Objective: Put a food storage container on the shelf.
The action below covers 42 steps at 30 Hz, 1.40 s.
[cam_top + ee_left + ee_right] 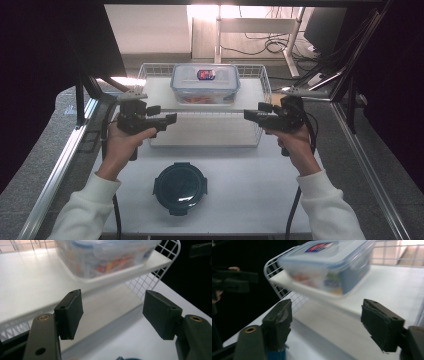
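Clear rectangular plastic food box (205, 83) with a blue-trimmed snap lid and colourful contents sits on the top shelf of the white wire rack (265, 82), toward its back rail. Left gripper (167, 119) and right gripper (252, 115) flank the rack's front edge, jaws wide apart, holding nothing. Bare shelf lies in front of the box.

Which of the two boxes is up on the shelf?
The clear rectangular box with the blue-rimmed lid and colourful things inside sits on the wire rack's upper shelf. The dark round container sits low on the table, near the person.
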Motion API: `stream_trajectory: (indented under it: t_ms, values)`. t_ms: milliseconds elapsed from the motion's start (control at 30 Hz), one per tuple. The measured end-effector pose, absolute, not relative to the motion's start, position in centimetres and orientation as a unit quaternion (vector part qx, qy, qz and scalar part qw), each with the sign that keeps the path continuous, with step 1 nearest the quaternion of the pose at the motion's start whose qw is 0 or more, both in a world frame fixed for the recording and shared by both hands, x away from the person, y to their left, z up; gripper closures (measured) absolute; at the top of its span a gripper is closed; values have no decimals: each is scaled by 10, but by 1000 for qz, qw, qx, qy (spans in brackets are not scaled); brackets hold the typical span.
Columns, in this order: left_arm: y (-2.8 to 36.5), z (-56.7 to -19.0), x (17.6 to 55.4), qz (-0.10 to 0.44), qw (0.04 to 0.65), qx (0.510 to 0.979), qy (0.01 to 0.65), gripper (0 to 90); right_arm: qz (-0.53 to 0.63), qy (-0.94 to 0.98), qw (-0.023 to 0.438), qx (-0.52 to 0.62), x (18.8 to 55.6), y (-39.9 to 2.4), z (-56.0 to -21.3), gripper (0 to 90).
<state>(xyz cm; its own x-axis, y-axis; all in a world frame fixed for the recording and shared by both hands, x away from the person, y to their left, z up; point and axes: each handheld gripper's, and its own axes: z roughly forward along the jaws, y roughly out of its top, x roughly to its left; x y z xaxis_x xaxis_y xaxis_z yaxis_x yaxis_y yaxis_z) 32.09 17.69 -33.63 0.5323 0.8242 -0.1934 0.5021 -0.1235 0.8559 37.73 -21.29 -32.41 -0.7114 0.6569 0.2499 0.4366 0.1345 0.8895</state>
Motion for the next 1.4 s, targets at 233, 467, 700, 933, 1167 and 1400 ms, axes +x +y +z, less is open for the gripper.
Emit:
stream_trajectory:
  t_ms: [233,467,700,933,1167,1400]
  values:
    - [176,-360,294,175,464,749,440,318,533,764,96,351,348,-224,-350,296]
    - [187,-395,271,158,449,756,450,321,515,778,86,349,327,-228,-378,332]
    - [199,-423,251,148,449,744,473,316,488,792,87,355,315,-229,-407,333]
    - [202,-441,241,139,432,746,488,319,473,802,88,354,305,-226,-424,335]
    - [206,-443,237,149,432,740,493,319,467,808,84,349,303,-221,-427,343]
    - [211,-444,236,165,432,731,502,321,466,808,84,350,304,-222,-428,349]
